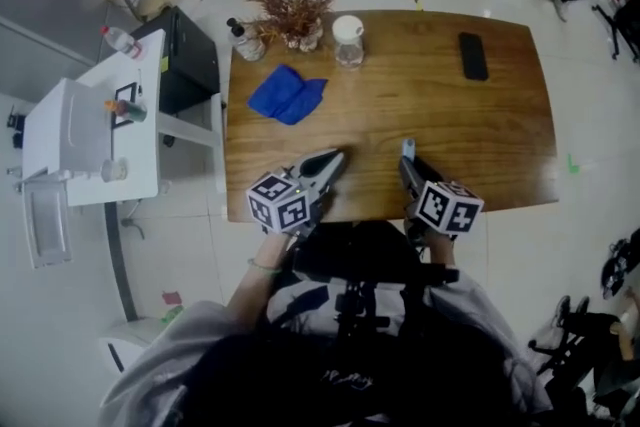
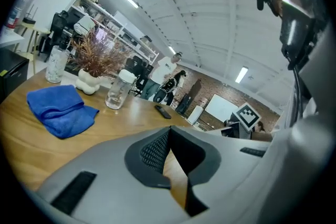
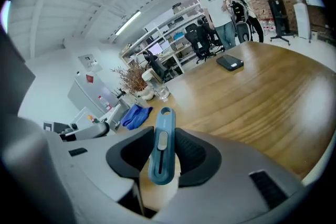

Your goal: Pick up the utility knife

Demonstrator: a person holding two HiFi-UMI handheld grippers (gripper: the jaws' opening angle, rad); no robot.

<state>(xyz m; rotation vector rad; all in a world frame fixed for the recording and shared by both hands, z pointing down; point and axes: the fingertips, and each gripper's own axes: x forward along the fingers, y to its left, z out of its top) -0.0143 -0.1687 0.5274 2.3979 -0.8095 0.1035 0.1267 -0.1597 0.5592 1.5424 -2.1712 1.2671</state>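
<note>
Two grippers work at the near edge of a wooden table [image 1: 420, 105], whose middle lies bare and open. The right gripper [image 3: 160, 136] clamps the single blue utility knife [image 3: 160, 152], its long axis running along the jaws and its holed end pointing toward the far edge. The left gripper [image 2: 169, 131] is closed and empty. Toward the far side are one blue cloth [image 1: 287, 94], one phone [image 1: 473, 55], one jar [image 1: 348, 41] and one dried plant [image 1: 292, 7].
</note>
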